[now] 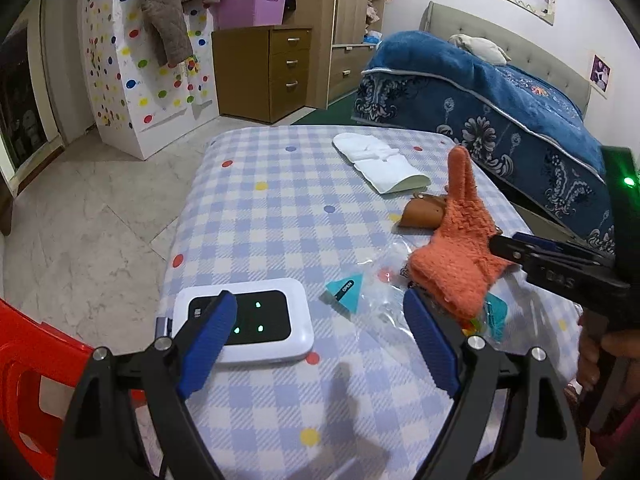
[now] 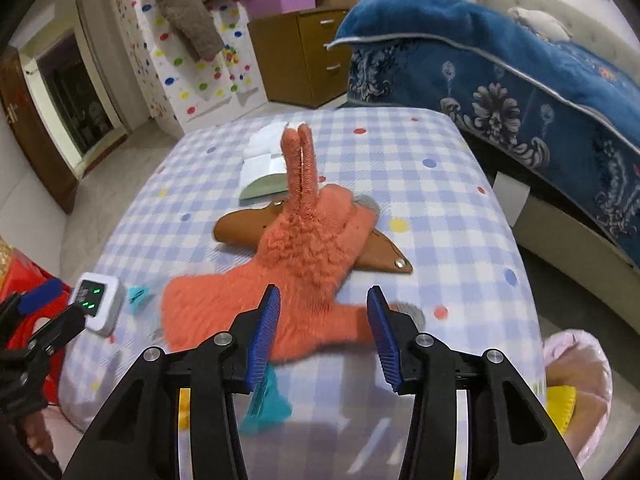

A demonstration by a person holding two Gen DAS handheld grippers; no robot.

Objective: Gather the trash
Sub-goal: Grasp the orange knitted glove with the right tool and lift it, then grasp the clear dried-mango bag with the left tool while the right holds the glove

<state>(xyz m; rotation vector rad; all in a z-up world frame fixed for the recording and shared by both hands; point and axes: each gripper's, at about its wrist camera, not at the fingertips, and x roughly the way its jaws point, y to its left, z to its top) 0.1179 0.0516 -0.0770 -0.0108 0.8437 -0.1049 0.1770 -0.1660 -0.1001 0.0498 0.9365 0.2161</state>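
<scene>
An orange fuzzy glove (image 1: 456, 256) lies on a clear plastic wrapper with teal corners (image 1: 348, 288) on the checked table. In the right wrist view the glove (image 2: 304, 256) sits just past my right gripper (image 2: 324, 332), whose jaws stand open around its cuff, and the teal wrapper (image 2: 266, 404) shows under them. In the left wrist view the right gripper (image 1: 500, 246) reaches in from the right at the glove's edge. My left gripper (image 1: 320, 340) is open and empty above the table, between a white pocket router (image 1: 244, 326) and the wrapper.
A brown leather sheath (image 2: 236, 232) lies under the glove. A folded white cloth (image 1: 380, 162) lies further back. A pink bag-lined bin (image 2: 576, 392) stands at the table's right. A red stool (image 1: 28, 364) is at the left. A blue-covered bed (image 1: 500, 108) stands behind.
</scene>
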